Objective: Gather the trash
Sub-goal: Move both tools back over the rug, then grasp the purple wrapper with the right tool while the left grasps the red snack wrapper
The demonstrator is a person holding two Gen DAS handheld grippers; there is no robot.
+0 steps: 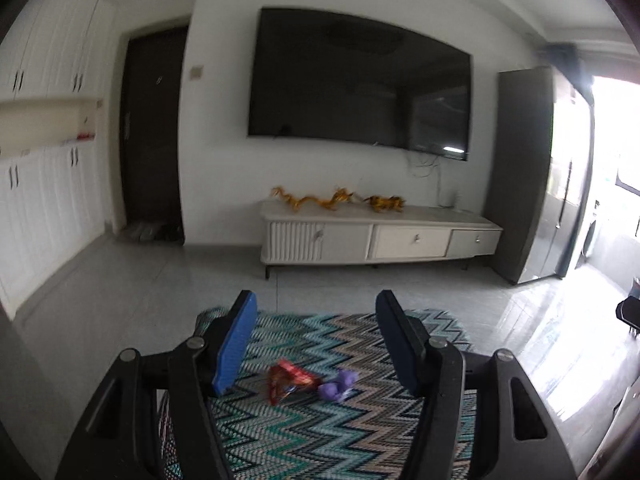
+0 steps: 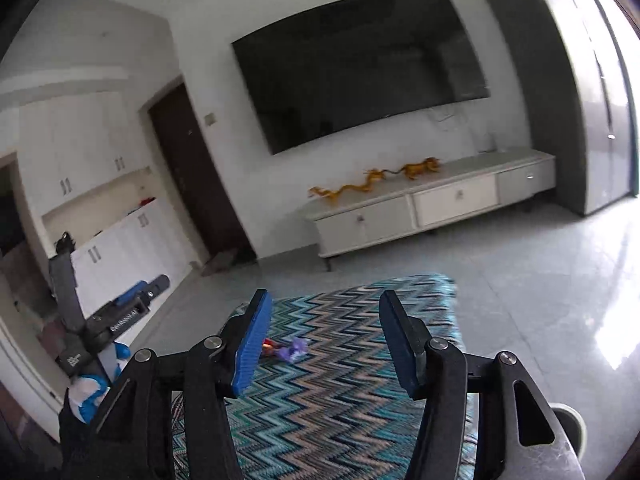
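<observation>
A crumpled red snack wrapper [image 1: 289, 383] and a purple crumpled piece of trash [image 1: 338, 385] lie side by side on a zigzag-patterned rug [image 1: 360, 432]. My left gripper [image 1: 316, 308] is open and empty, held above the rug with the trash below and between its blue fingers [image 1: 236, 344]. My right gripper [image 2: 325, 308] is open and empty too. In the right wrist view the purple piece [image 2: 295, 349] shows on the rug [image 2: 360, 400], the red wrapper [image 2: 270, 346] partly hidden behind the left finger. The left gripper [image 2: 150, 286] appears at the left there.
A white TV cabinet [image 1: 380, 236] with gold dragon figures [image 1: 316, 200] stands against the far wall under a large TV [image 1: 360, 84]. A dark door [image 1: 154, 136] and white cupboards [image 1: 48, 184] are left, a grey tall cabinet [image 1: 528, 176] right. A round metal rim [image 2: 570, 420] shows at lower right.
</observation>
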